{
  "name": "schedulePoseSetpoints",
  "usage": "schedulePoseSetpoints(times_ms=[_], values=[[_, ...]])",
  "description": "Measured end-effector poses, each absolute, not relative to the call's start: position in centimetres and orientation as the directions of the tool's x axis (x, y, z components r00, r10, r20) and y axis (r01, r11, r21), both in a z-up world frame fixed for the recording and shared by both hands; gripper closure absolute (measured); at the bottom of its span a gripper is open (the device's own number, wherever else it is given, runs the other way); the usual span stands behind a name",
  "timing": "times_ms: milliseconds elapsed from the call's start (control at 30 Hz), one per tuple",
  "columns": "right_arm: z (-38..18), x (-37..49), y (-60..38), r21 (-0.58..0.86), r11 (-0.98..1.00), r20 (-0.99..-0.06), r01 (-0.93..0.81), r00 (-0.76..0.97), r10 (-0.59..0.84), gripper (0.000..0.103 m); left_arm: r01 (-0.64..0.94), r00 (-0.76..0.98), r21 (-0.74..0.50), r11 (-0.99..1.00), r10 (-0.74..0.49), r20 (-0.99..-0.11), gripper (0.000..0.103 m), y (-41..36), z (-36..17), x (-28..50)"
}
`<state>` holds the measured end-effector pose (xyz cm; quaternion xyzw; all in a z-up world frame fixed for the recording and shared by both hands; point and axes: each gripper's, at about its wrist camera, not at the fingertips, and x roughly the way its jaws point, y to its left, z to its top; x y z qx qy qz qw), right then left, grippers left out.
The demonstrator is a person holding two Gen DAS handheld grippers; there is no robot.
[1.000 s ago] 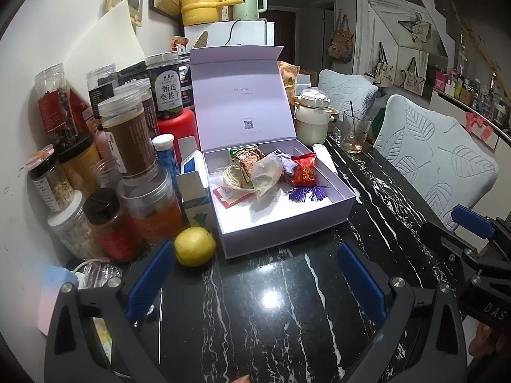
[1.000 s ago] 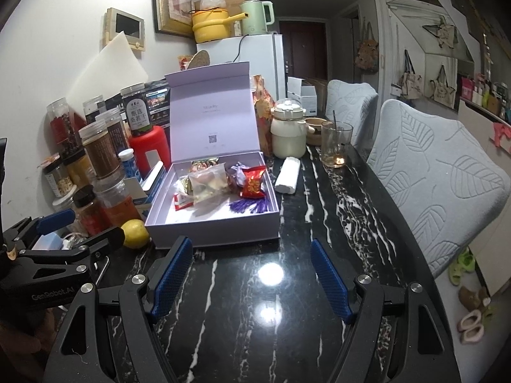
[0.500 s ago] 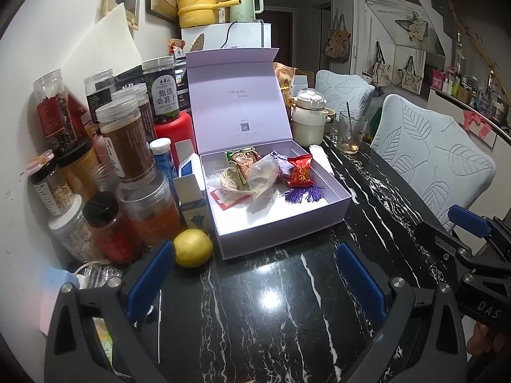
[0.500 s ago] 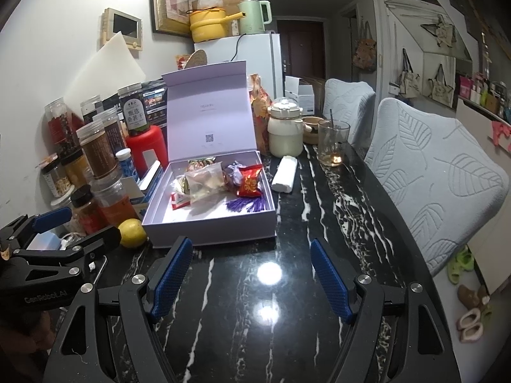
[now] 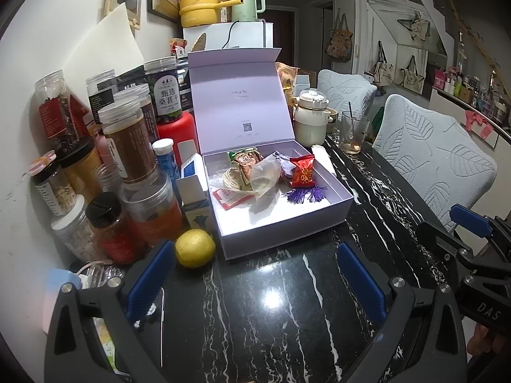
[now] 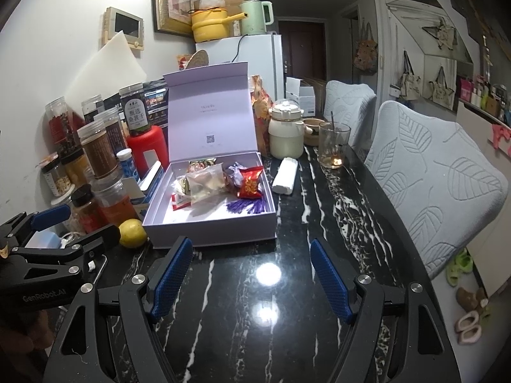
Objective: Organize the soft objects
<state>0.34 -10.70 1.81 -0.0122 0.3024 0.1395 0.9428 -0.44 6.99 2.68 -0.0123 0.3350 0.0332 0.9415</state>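
Note:
An open lilac box (image 5: 281,233) (image 6: 210,233) stands on the black marble table with its lid upright. Inside lie soft items: a red packet (image 5: 302,172) (image 6: 250,183), a clear plastic bag (image 5: 265,175) (image 6: 206,180), a purple tassel (image 5: 305,194) (image 6: 247,206), a straw coil (image 5: 231,182) and a green snack packet (image 5: 244,156). A white roll (image 6: 285,175) (image 5: 322,156) lies on the table right of the box. My left gripper (image 5: 254,249) is open and holds nothing, just in front of the box. My right gripper (image 6: 251,244) is likewise open before the box's front wall.
Several jars and bottles (image 5: 127,146) crowd the wall side left of the box, with a lemon (image 5: 194,248) (image 6: 132,237) by its front corner. A cream pot (image 6: 286,134) and a glass (image 6: 333,145) stand behind. Padded chairs (image 6: 431,178) line the table's right edge.

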Motion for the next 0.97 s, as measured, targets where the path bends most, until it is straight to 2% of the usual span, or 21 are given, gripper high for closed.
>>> schedulePoseSetpoints(times_ms=[100,967], values=[[1.8,0.3,-10.8,0.059,0.961,-0.574,-0.271,0.778,0.255,0.023,-0.073,0.771,0.002,0.997,0.058,-0.635,0.0,7.1,2.6,-0.4],[1.0,1.0,-11.0,0.058,0.963,-0.6,-0.265,0.761,0.245,0.023,-0.063,0.743,0.01,0.998,0.054,-0.667,0.0,6.9,1.3,0.6]])
